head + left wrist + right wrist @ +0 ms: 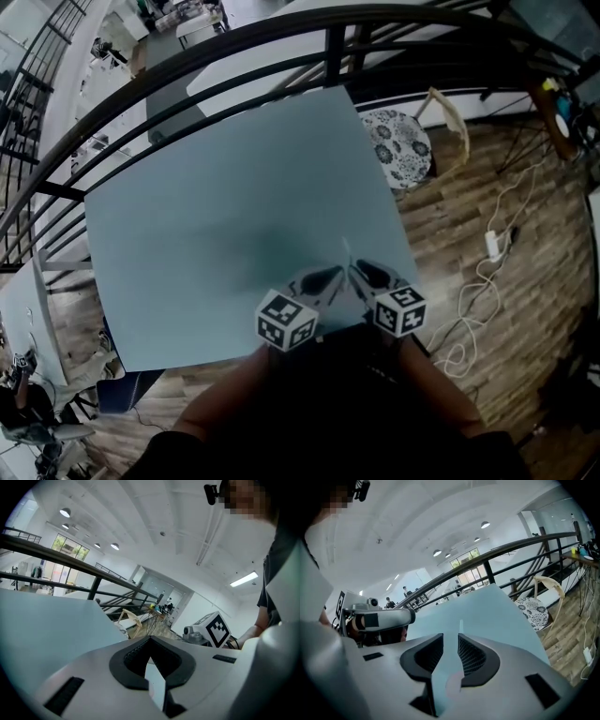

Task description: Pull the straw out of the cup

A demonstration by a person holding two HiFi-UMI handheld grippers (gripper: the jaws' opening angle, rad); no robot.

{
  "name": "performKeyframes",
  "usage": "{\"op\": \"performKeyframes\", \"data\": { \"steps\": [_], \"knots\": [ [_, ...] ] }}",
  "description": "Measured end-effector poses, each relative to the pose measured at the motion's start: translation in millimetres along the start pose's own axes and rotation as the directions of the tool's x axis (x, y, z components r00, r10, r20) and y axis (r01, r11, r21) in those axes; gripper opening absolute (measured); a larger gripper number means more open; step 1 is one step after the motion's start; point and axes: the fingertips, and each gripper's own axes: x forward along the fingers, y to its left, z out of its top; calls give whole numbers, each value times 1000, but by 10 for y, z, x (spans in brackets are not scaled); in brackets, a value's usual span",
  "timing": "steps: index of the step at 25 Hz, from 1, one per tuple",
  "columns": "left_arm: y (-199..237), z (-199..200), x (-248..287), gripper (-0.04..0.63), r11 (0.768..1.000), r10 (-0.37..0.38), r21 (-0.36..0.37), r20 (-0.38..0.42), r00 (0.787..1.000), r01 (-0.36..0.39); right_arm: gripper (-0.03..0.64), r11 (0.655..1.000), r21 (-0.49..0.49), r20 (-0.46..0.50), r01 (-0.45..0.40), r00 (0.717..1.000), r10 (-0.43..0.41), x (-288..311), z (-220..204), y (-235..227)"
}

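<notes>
Table (187, 262) stretches ahead; right claw (450, 637) at near edge grips straw (461, 623).

Head view looks steeply down on the bench (206, 244); both gripper views skim it toward the railing (336, 56).

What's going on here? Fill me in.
A person holds a hand-held gripper in each hand over the near edge of a teal table. The right hand-held gripper seems to pinch a thin pale straw, which sticks out past its nearly closed jaws. The straw stands in nothing and is free above the table. The left hand-held gripper is shut, with nothing visibly gripped.
</notes>
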Motion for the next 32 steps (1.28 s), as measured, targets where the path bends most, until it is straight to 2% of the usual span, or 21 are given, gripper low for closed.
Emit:
{"op": "performKeyframes", "data": {
  "steps": [17,20,32],
  "knots": [
    [120,-22,86,11,999,23,-31,-12,1000,-23,98,999,-26,-127,-20,992,16,360,-151,-201],
    [143,-32,64,11,999,25,-36,-10,1000,-26,43,999,-42,-129,-12,992,6,372,-152,-204],
    [101,-17,-169,11,1000,10,-9,2,1000,-10,40,998,-52,-78,29,996,-33,235,-78,-83]
  ]
}}
